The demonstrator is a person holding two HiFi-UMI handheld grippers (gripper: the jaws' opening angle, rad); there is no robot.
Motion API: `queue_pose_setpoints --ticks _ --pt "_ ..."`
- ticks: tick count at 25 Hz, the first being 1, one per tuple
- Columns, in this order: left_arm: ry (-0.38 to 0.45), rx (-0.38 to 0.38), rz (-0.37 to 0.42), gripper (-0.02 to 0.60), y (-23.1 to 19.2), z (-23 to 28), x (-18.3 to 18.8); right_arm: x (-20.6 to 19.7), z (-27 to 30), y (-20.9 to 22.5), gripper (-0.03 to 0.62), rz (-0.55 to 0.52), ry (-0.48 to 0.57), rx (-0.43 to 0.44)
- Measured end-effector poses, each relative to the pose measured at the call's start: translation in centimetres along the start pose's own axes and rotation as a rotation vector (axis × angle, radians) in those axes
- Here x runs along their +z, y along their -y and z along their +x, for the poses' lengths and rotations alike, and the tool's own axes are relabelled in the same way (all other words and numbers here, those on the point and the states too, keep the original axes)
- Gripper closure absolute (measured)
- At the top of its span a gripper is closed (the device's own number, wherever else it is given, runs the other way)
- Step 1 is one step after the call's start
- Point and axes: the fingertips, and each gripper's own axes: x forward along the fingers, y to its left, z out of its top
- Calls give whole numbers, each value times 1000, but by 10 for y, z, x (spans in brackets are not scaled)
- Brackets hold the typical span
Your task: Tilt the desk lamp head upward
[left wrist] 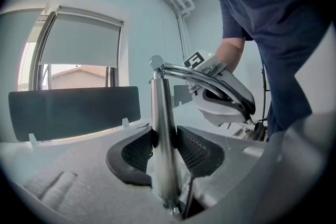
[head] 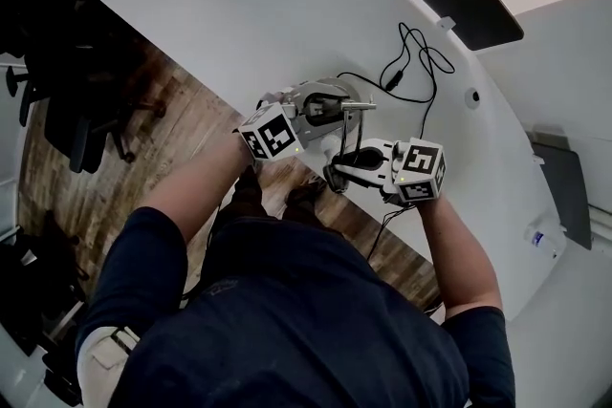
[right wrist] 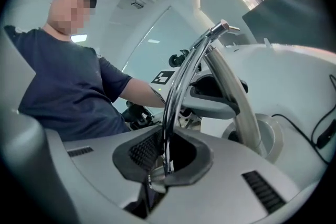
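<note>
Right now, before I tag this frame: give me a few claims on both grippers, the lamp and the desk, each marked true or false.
1. The left gripper is clamped on the upright lamp post. True.
2. The right gripper is open with nothing between its jaws. False: it is shut on the thin curved lamp arm.
3. A black cable lies on the white desk. True.
4. The lamp base is lifted off the desk. False: it sits on the desk.
</note>
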Motion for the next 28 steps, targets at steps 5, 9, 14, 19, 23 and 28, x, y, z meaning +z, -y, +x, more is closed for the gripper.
queue_pose_setpoints --ticks 5,9,14,19,23,28 --pt "8 -4 -5 442 -1 1 -1 13 -12 -28 563 236 7 121" --pt "4 1 -2 443 0 1 -1 28 -21 -45 563 408 8 181" --pt "2 0 35 440 1 1 -1 49 -31 -59 563 583 24 212" --pt "-2 7 54 440 3 -2 -3 67 -37 -67 559 695 28 223" --pt "-1 19 68 439 3 -4 -3 88 -43 -71 554 770 36 243" --pt "1 5 72 439 4 -3 -3 100 -48 -73 545 811 17 271"
